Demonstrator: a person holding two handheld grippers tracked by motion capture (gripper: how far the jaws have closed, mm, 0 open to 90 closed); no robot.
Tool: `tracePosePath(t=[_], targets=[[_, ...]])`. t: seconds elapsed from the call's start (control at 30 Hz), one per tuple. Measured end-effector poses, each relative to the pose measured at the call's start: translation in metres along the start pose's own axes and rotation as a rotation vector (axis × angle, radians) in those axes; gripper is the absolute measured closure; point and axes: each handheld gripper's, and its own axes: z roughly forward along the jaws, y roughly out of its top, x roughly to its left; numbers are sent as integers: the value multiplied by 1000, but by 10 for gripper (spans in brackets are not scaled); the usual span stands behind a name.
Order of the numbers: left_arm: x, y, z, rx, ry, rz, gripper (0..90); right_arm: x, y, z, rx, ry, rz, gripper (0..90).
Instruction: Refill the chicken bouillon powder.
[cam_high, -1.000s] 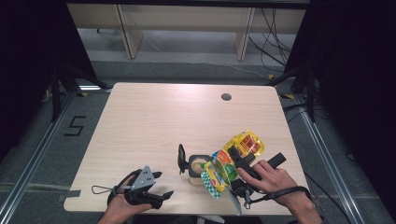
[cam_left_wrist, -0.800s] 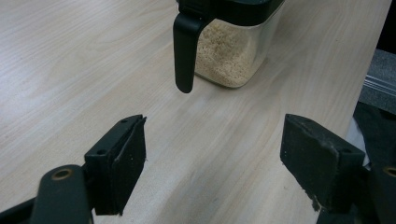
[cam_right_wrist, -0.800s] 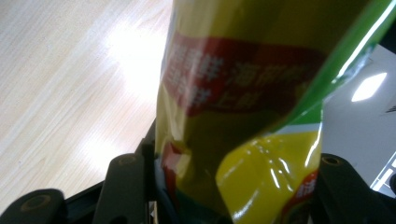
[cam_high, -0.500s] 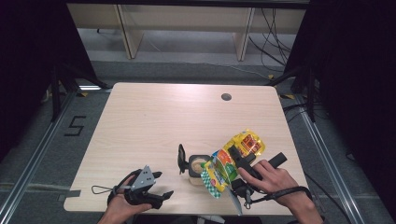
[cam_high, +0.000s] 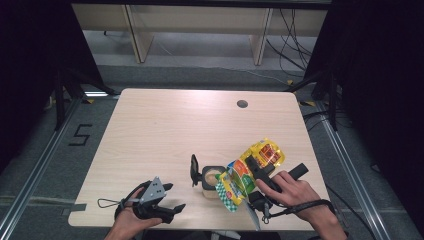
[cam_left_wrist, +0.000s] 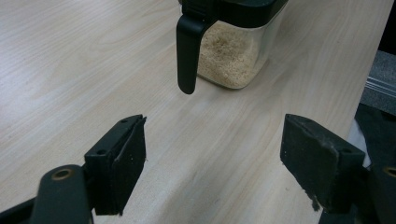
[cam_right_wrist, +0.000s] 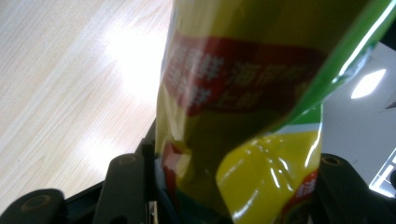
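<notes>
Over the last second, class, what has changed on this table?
Nothing visibly changed. The right gripper still holds the yellow bag tilted over the open container, and the left gripper stays open beside it.

Light wood table; dark round hole near far right corner; floor marking "5" left.

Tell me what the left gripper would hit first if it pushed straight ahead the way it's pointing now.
Probably the black handle of the clear container of pale granules. In the left gripper view it hangs ahead between the open jaws of the left gripper, with bare table in between. Depth is hard to judge.
</notes>
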Motion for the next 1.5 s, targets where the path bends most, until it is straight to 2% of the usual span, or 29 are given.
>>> tracePosePath(t=[0.07,0.1,0.13,0.27,0.3,0.4,0.5,0.53,0.6,0.67,0.7,0.73,0.77,0.8,0.83,0.87,1.0,1.07,1.1,1.13,1.17,1.2,1.23,1.3,1.33,1.4,1.47,1.5], targets=[[-2,0,1,-5,2,-12,221,0,0,0,0,2,-1,510],[-3,0,1,-9,-2,-23,221,-1,0,0,-5,4,-15,510],[-2,1,0,-5,-9,-8,221,-1,0,-1,-4,12,-15,510],[-3,0,1,-8,-3,-22,221,-1,-1,-1,5,10,6,511],[-3,0,1,-8,-3,-21,221,-3,-2,-1,-3,-1,-29,510],[-3,0,2,-3,-15,-29,221,-3,-3,-2,3,9,-10,511],[-4,0,1,10,-10,-5,221,-2,-3,-3,14,21,7,511],[-5,0,2,-2,-18,-22,221,-2,-3,-2,10,20,5,512],[-2,0,3,-8,-17,-6,221,-2,-2,-1,4,9,-10,511],[-3,-1,4,-6,-19,-20,221,-2,-2,-1,2,11,-11,511],[-3,0,3,6,-14,-8,221,-1,-1,-1,1,11,0,511],[-4,0,2,10,-12,-24,221,-1,-1,-1,3,11,7,511],[-4,-1,3,-3,-15,-21,221,-1,-1,-1,-3,6,5,511],[-2,0,3,-2,-15,0,221,-1,0,-1,-1,6,5,511],[-2,-1,3,-1,-13,-4,221,-2,-1,-1,-7,4,-12,511],[-3,-1,3,-2,-12,-30,221,-3,0,-1,-9,11,-10,511],[-3,0,1,3,-6,-18,221,-2,0,-1,-10,12,-6,511],[-4,-1,2,-4,-13,-28,221,-2,-1,-2,-9,10,-6,511],[-2,0,1,12,-1,-6,221,-1,-1,-2,-7,10,1,511],[-2,0,1,15,0,-7,221,-1,-1,-2,0,5,17,511],[-3,0,2,3,-5,-20,221,-3,-2,-2,-10,2,-16,511],[-3,0,2,3,-5,-19,221,-2,-1,-2,-6,4,8,511],[-3,0,2,3,-6,-18,221,-2,-1,-2,-4,3,12,512],[-3,0,2,2,-7,-18,221,-1,-2,-2,-8,4,13,511],[-2,0,1,13,-2,-7,221,-3,-3,-2,-17,1,-12,511],[-3,-1,2,2,-8,-18,221,-3,-4,-2,-26,5,0,512],[-2,0,1,12,-2,-6,221,-1,-4,-2,-21,-17,10,512],[-2,0,1,11,-3,-7,221,-1,-4,-2,-22,6,12,511]])
